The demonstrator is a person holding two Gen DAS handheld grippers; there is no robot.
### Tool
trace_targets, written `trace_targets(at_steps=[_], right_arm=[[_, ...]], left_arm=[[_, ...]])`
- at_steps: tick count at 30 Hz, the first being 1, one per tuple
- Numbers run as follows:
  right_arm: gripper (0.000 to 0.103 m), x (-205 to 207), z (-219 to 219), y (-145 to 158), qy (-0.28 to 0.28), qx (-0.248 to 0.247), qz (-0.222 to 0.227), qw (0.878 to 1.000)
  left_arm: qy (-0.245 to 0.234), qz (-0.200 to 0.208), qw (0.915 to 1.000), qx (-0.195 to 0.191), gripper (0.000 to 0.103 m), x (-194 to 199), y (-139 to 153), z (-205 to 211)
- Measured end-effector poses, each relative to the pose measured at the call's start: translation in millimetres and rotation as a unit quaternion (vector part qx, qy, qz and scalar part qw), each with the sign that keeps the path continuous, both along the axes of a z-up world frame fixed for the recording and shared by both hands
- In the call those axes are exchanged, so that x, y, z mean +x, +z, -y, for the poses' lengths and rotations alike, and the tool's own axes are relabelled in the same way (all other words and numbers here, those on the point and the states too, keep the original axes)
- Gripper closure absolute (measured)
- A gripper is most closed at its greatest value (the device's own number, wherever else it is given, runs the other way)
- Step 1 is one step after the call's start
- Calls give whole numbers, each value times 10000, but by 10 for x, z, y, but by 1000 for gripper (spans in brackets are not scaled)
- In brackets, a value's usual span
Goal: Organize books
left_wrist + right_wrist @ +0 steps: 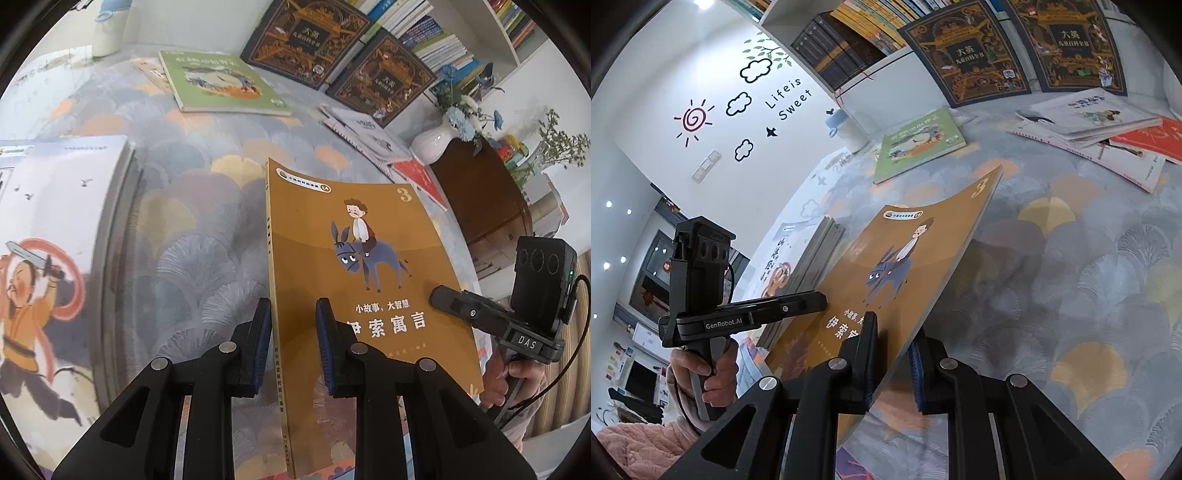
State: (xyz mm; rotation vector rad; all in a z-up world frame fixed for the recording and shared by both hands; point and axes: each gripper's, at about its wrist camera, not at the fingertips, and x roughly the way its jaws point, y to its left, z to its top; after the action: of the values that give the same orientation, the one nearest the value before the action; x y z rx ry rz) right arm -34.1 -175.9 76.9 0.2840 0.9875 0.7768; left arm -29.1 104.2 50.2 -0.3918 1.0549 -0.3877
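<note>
An orange-brown book [369, 266] with a boy on a donkey on its cover is held tilted above the patterned floor mat. My left gripper [293, 343] straddles its spine edge, and its jaws stand apart with a gap around the book. My right gripper [895, 356] straddles the book's [905, 266] opposite edge, with the cover between its pads. Whether either set of pads presses the book is unclear. The right gripper also shows in the left wrist view [476, 314], and the left gripper shows in the right wrist view [798, 306].
A green picture book [225, 81] lies on the mat [192, 206]. Two dark ornate books [310, 40] lean on a bookshelf. A stack with a warrior cover [55, 258] sits left. White and red books [1100, 136], a white vase [432, 142] and a brown cabinet [480, 199] stand right.
</note>
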Motion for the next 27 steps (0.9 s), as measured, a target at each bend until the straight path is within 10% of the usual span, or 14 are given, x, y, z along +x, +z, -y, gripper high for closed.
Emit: trace_targets(at_steps=[27], right_arm=[[88, -42, -900, 657, 492, 246, 846, 9949]], left_arm=[[585, 930, 9934, 340, 81, -248, 580, -775]])
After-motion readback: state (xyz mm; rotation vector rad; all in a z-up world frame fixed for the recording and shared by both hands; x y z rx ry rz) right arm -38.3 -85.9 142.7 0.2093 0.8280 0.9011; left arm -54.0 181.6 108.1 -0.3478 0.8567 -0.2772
